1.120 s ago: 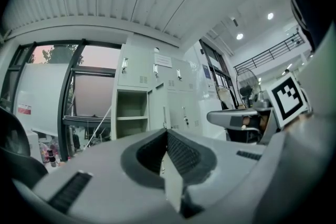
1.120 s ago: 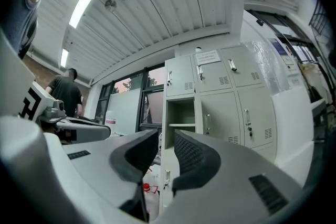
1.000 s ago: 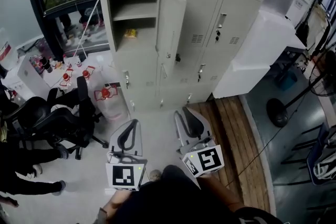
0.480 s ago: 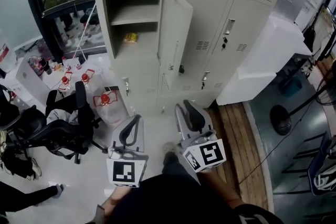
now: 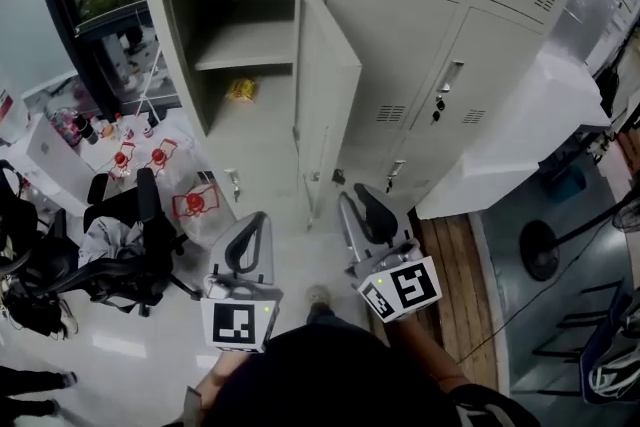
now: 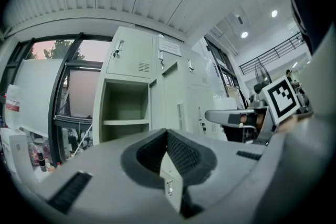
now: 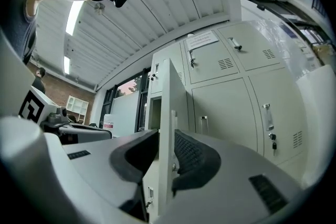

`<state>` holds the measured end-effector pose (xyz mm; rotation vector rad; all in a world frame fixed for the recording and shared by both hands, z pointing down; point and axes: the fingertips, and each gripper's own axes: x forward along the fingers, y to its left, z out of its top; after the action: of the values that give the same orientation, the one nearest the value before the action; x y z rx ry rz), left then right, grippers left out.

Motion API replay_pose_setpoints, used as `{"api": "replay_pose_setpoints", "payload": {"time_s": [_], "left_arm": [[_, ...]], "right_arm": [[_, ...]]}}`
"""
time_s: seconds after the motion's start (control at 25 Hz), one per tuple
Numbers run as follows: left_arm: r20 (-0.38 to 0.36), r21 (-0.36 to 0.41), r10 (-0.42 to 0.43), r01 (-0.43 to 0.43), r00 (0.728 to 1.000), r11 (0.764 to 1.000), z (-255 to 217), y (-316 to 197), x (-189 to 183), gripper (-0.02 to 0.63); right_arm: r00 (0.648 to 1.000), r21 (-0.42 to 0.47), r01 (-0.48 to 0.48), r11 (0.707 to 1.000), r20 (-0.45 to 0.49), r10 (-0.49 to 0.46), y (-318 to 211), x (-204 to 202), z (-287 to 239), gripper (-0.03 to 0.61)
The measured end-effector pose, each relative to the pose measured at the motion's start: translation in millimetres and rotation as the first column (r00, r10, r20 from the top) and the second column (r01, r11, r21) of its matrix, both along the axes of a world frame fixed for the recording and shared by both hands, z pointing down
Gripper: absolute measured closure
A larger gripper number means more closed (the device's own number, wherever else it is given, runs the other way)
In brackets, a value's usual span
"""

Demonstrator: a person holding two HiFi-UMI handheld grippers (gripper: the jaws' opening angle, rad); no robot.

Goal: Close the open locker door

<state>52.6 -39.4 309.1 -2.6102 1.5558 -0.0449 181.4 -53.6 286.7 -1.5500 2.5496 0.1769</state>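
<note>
The grey locker bank fills the top of the head view. One door point(image 5: 325, 105) stands swung out, its edge toward me. Behind it is the open compartment point(image 5: 240, 55) with a shelf and a small yellow item point(image 5: 240, 90) on its floor. My left gripper point(image 5: 260, 218) is held level below the compartment, its tips touching and nothing in it. My right gripper point(image 5: 350, 200) sits below the door's lower corner with its jaws apart. In the right gripper view the door point(image 7: 170, 92) shows edge-on through the gap of the right gripper point(image 7: 165, 134), still at a distance. In the left gripper view the left gripper point(image 6: 166, 131) faces the compartment point(image 6: 123, 107).
A black office chair point(image 5: 120, 235) and white bags with red marks point(image 5: 195, 205) stand on the floor at the left. A white cabinet point(image 5: 520, 135) juts out at the right, beside a wooden platform point(image 5: 455, 285) and a round stand base point(image 5: 545, 250).
Both grippers and my view have moved forward toward the lockers, so the open door looks larger and nearer. The jaws of both grippers look unchanged.
</note>
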Motion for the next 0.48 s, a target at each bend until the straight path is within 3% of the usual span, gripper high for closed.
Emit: {"api": "replay_pose_setpoints", "payload": {"time_s": [0.2, 0.48], "left_arm": [[-0.006, -0.007, -0.047, 0.047, 0.999, 0.999, -0.3, -33.7, 12.2, 0.612], [-0.009, 0.001, -0.122, 0.122, 0.992, 0.993, 1.6, -69.8, 19.0, 0.612]], "right_arm": [[0.989, -0.013, 0.148, 0.989, 0.031, -0.148, -33.9, 6.0, 1.2, 0.486], [0.936, -0.030, 0.353, 0.935, 0.007, -0.353, -56.1, 1.4, 6.0, 0.482]]}}
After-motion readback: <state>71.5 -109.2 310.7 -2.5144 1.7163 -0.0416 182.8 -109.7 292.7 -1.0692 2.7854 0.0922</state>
